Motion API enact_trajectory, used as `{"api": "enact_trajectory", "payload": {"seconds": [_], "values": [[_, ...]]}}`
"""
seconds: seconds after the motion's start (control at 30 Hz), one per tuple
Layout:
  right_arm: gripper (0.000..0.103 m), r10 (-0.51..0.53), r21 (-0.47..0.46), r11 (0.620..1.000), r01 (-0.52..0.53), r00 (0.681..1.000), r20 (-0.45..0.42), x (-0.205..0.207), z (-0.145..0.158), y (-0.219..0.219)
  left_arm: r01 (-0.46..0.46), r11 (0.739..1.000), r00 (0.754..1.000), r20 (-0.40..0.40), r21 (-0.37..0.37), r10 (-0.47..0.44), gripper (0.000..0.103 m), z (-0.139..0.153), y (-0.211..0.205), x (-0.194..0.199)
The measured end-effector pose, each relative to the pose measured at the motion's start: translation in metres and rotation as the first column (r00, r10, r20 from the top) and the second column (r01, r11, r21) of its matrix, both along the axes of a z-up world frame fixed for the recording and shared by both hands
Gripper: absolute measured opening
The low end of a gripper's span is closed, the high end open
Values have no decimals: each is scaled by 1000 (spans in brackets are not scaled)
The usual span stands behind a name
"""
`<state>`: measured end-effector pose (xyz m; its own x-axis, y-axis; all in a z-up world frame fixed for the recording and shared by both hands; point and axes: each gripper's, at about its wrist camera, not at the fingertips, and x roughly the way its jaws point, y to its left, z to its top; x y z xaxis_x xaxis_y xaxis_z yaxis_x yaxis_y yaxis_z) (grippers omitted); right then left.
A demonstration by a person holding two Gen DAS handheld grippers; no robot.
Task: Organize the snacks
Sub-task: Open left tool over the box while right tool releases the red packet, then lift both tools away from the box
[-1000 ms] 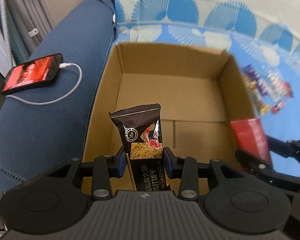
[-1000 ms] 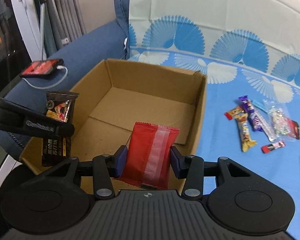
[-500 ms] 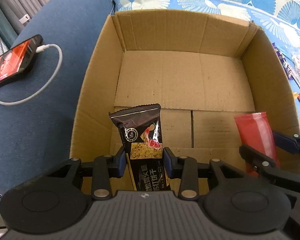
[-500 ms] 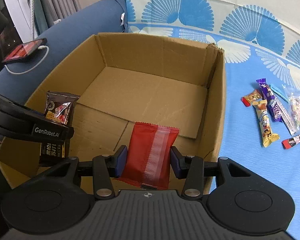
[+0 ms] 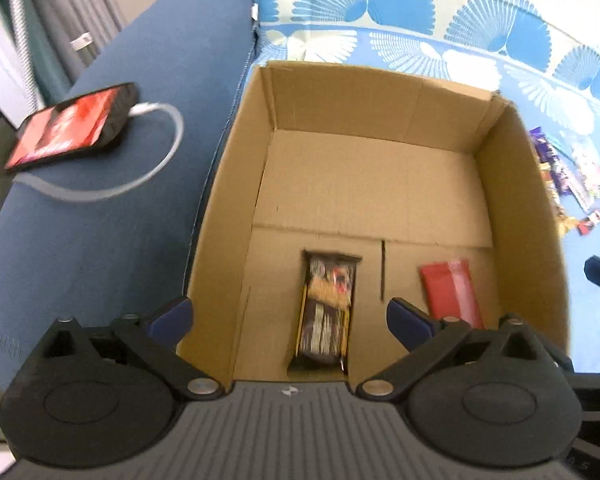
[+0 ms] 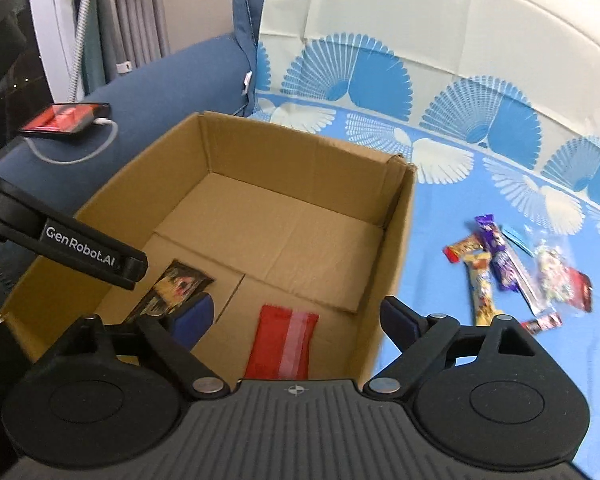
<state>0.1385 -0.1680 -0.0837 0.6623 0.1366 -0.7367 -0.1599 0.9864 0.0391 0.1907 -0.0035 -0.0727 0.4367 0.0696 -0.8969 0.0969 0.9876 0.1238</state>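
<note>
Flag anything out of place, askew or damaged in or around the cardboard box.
Nothing looks damaged or spilled. The black snack packet and red snack packet lie flat, apart, on the brown cardboard box's floor. Several small wrapped snacks remain scattered outside it on the blue patterned cloth.

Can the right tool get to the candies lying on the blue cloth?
Probably yes. The right tool is open and holds nothing, and the candies lie in the open on the blue cloth, outside the box, with nothing covering them.
</note>
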Motion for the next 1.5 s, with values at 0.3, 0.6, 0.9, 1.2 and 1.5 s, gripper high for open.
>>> {"api": "enact_trajectory", "payload": {"seconds": [0.3, 0.6, 0.9, 1.2, 1.5], "values": [[94, -1, -6, 1000, 1, 1000, -27, -96, 23, 15, -15, 999, 999, 48, -41, 17, 103, 19, 2, -117], [96, -31, -30, 999, 35, 994, 104, -151, 52, 13, 5, 999, 988, 156, -36, 0, 103, 45, -3, -162], [97, -26, -28, 999, 31, 986, 165, -186, 63, 10, 5, 1000, 983, 183, -12, -3, 103, 50, -6, -187], [98, -36, -22, 999, 42, 979, 202, -203, 70, 7, 14, 1000, 977, 211, -4, -13, 103, 58, -9, -203], [100, -39, -14, 999, 43, 976, 213, -208, 72, 8, 16, 1000, 977, 215, 5, -17, 103, 61, -9, -206]]}}
